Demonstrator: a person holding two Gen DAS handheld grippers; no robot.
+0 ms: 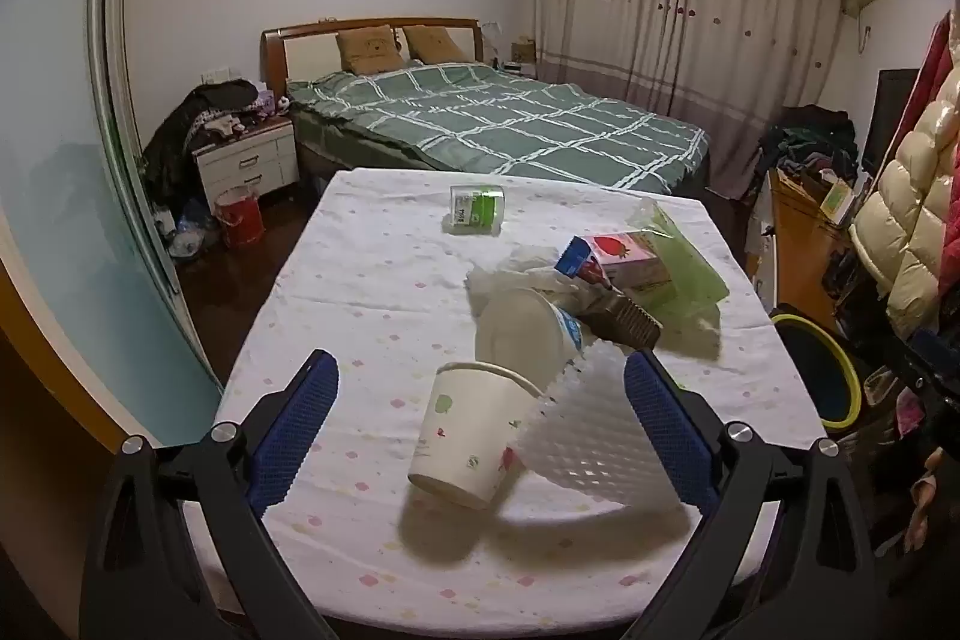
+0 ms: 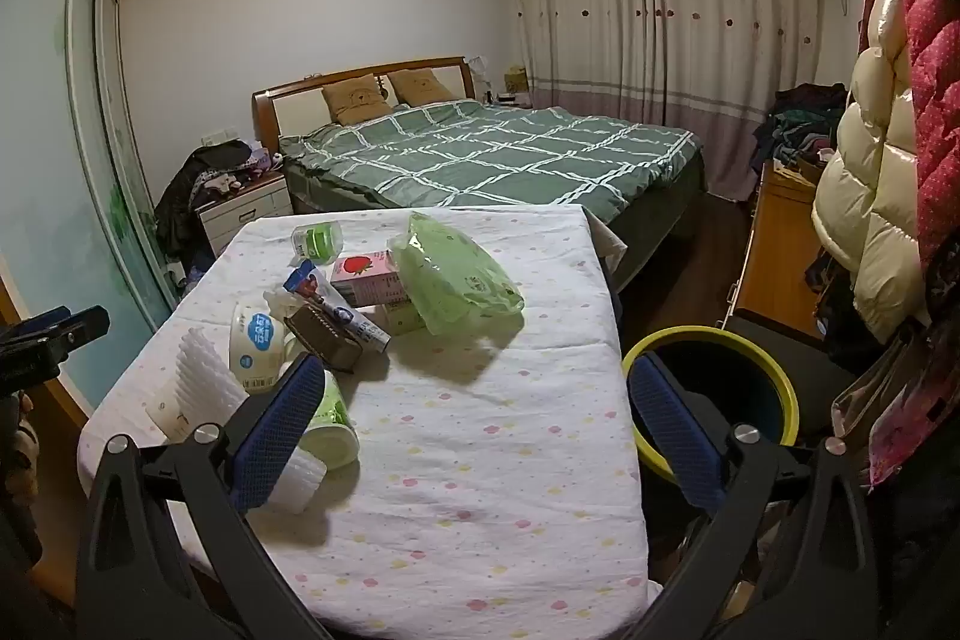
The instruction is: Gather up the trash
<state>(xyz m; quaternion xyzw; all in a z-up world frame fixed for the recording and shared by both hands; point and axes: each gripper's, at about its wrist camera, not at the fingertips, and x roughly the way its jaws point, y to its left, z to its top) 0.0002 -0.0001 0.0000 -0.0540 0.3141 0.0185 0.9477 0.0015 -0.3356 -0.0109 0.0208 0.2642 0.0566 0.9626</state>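
Trash lies on a table with a white flowered cloth [image 1: 372, 280]. A tipped paper cup [image 1: 468, 436] lies between my open left gripper's fingers [image 1: 480, 418], beside white foam netting [image 1: 588, 436]. Behind them are a white yoghurt tub [image 1: 528, 334], a brown box [image 1: 624, 322], a pink strawberry carton [image 1: 624, 253], a green bag [image 1: 684, 256] and a small green-labelled jar [image 1: 477, 208]. My right gripper [image 2: 474, 418] is open and empty above the cloth [image 2: 480, 430]. The cup [image 2: 327, 424], tub [image 2: 258, 340], carton [image 2: 366, 274], green bag [image 2: 456, 280] and a toothpaste tube [image 2: 336, 307] show left of it.
A dark bin with a yellow-green rim [image 2: 714, 400] stands on the floor at the table's right edge; it also shows in the left wrist view [image 1: 822, 370]. A bed [image 1: 492, 118] lies behind the table. Hanging coats [image 2: 870, 196] are at right, a nightstand [image 1: 246, 160] and red bucket [image 1: 240, 217] at left.
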